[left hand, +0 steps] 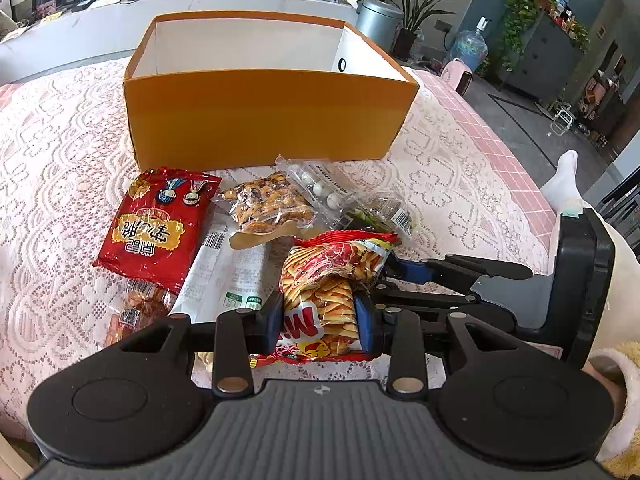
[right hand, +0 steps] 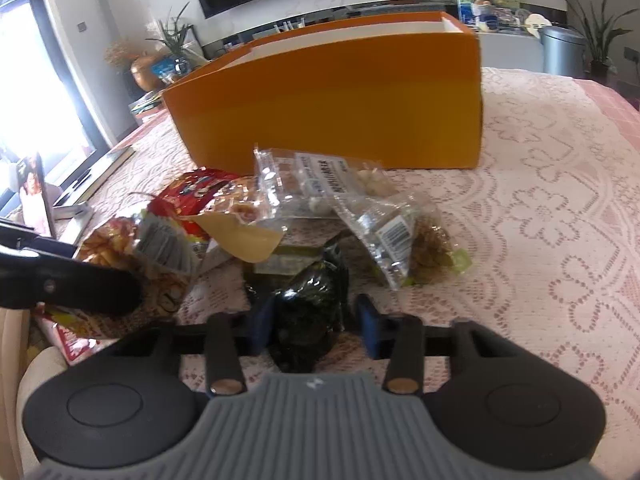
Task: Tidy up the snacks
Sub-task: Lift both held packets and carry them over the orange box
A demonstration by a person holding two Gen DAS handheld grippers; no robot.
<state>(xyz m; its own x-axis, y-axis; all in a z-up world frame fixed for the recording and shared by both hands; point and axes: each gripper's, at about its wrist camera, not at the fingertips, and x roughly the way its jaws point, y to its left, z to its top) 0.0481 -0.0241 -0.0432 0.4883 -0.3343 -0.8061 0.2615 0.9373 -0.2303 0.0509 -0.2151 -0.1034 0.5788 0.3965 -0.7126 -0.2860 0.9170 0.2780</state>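
Observation:
An open orange box (left hand: 264, 116) with a white inside stands on the lace-covered table (left hand: 60, 160); in the right wrist view the box (right hand: 340, 100) is seen side-on. In front of it lies a heap of snack packets. My left gripper (left hand: 320, 320) is shut on a red and yellow fries bag (left hand: 332, 276), its blue pads pressing both sides. My right gripper (right hand: 314, 320) straddles a black crinkly packet (right hand: 312, 300); a narrow gap shows at the right pad, so it stands open. In the left wrist view the right gripper (left hand: 386, 278) reaches in just behind the fries bag.
The heap also holds a red bag (left hand: 156, 224), a white packet (left hand: 228, 272), a clear bag of brown snacks (left hand: 272, 204) and a clear bag with white balls (left hand: 324, 188). The table's pink edge (left hand: 516, 168) runs on the right. A person's sleeve (left hand: 616, 400) is at the right.

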